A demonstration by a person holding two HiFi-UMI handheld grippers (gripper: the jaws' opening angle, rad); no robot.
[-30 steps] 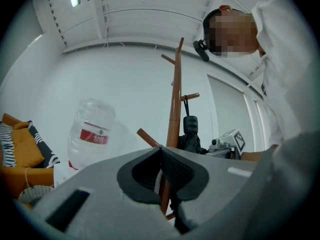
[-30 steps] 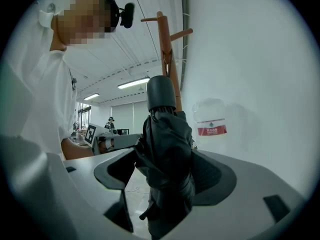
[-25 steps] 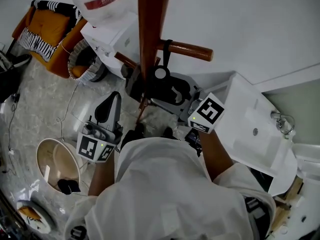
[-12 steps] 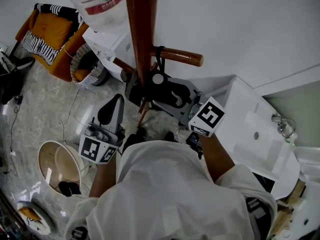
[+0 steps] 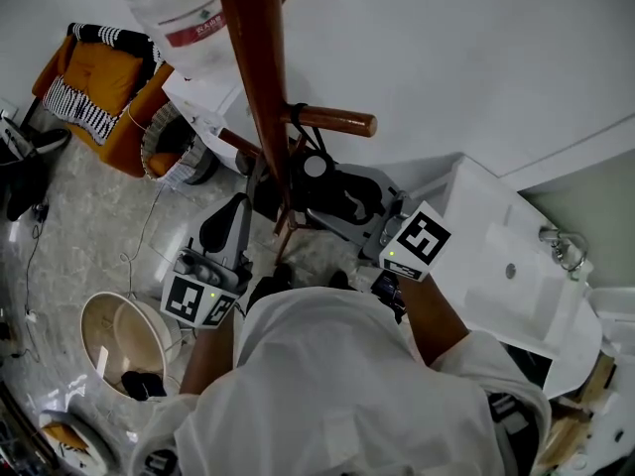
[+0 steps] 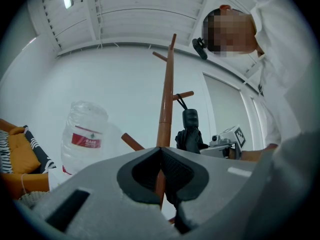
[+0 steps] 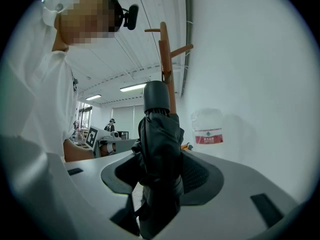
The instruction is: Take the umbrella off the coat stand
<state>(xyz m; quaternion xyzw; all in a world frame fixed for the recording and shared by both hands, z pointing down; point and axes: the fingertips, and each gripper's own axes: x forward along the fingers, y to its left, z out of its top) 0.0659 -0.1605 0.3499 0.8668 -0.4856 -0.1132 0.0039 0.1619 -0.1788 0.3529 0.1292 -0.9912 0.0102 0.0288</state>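
Black umbrella [image 7: 159,154]: folded and upright, hanging close beside the wooden coat stand [image 5: 260,87], with its strap [image 5: 296,117] looped over a side peg [image 5: 335,121].
Right gripper [image 5: 342,201]: its jaws have just been closing and now clench the bundled canopy below the rounded handle cap [image 7: 156,98]; both pads bear on the fabric.
Left gripper [image 6: 160,151]: jaws together at the tips with nothing in them; it hangs lower, apart from the umbrella, pointing towards the pole.
Change: a second ago the right jaws stood wide around the umbrella; now they grip it, while the strap sits on the peg as before.
Meaning for the task: the grasp looks done, and lifting off is, I judge, the step in hand. The loop has to ride outward to the peg's free end before the umbrella comes clear.
Risk: pulling straight away may snag the strap and tug the stand.
Hidden: in the head view the person's shoulders cover the stand's foot and the umbrella's lower end. In the right gripper view the cap blocks the spot where the strap meets the handle.
Hard to make out: whether the loop lies slack or taut on the peg, and the umbrella's tip, cut off by the gripper body.
Background: a water bottle [image 6: 82,134] stands behind the pole, not involved.
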